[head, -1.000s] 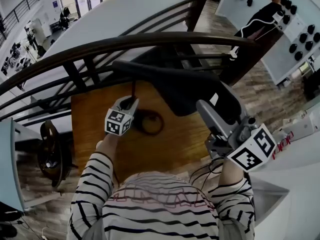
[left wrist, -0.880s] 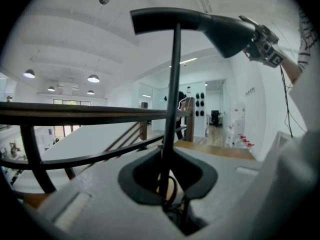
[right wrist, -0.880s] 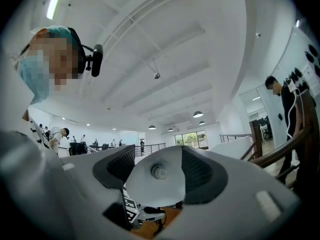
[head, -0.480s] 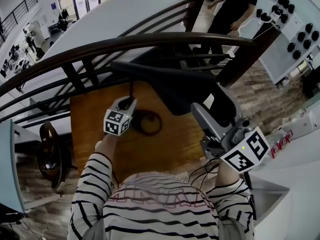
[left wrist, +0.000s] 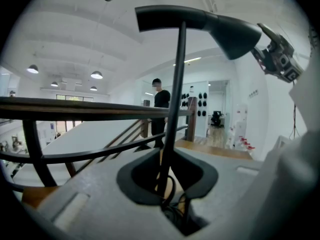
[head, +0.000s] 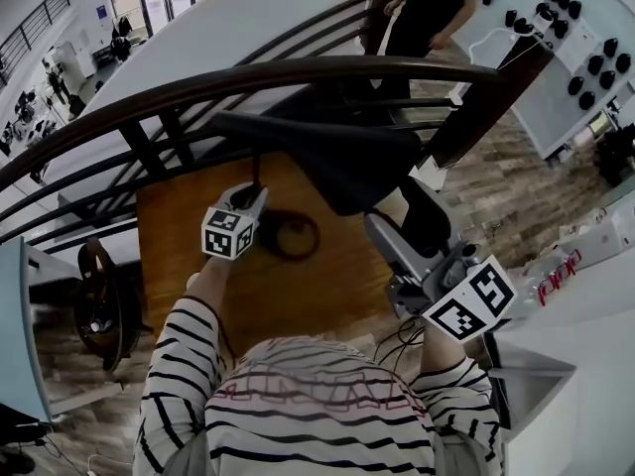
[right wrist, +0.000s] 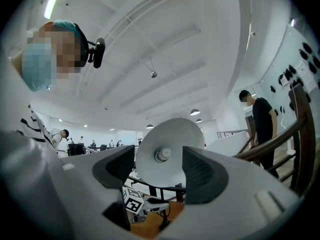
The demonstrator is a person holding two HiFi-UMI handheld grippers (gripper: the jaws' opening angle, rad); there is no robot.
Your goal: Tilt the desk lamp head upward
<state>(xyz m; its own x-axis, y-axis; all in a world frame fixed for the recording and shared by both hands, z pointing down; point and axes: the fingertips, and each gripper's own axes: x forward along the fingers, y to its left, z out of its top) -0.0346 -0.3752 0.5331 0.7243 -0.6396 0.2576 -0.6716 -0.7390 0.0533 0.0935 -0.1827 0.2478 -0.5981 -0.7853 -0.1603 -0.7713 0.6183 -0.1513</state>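
A black desk lamp (head: 327,147) stands on a wooden desk (head: 189,226), its head (left wrist: 232,31) reaching out above the round base (head: 293,236). The left claw (left wrist: 167,171), its jaws just eased wider, brackets the thin stem (left wrist: 175,99) with a gap on either side. The right claw (right wrist: 162,171) gapes empty just under the head's white underside. A dark curved railing (head: 198,82) crowds close behind the lamp, and a person (head: 437,8) stands beyond it.

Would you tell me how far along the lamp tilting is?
Done, apparently: the lamp head faces sideways toward the right gripper, whose open jaws hold nothing. In hand: the left gripper has just been opening its jaws around the lamp pole. Left: withdrawing both.
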